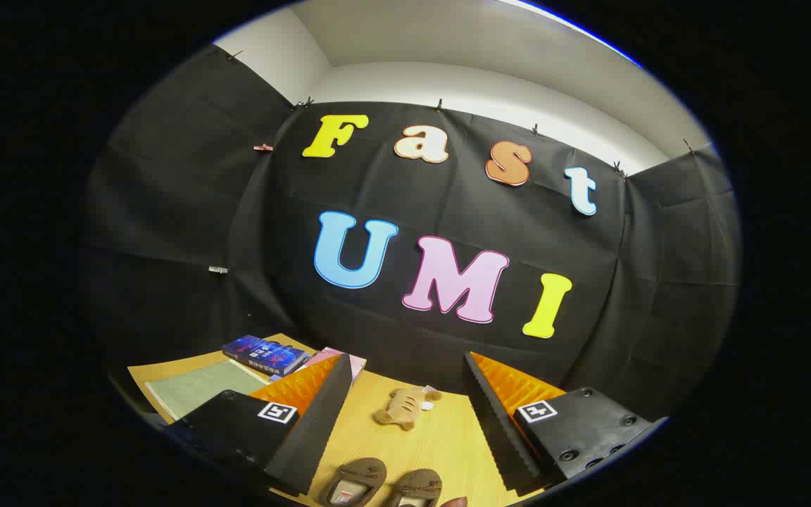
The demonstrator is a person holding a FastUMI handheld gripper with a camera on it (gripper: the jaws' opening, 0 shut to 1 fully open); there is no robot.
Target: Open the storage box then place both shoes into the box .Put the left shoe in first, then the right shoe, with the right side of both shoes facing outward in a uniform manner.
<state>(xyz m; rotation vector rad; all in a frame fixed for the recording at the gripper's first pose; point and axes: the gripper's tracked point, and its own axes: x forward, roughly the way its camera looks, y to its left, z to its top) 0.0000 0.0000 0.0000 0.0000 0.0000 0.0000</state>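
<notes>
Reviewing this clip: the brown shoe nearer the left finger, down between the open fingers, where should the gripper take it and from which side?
The gripper is open and empty. The left brown shoe lies sole down on the wooden table, toe pointing away, opening up, close beside the other shoe. Probably best: come from above, one finger inside the opening, one outside its free left wall, pinching that wall. The heel is cut off from sight.

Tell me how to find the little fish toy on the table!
Start at the wooden table in front of the black cloth wall. Look beyond the open tool, past the two brown shoes lying between its fingers. The fish toy lies alone near the wall, right of the blue book; it is the only soft, tan, striped thing there.
</notes>
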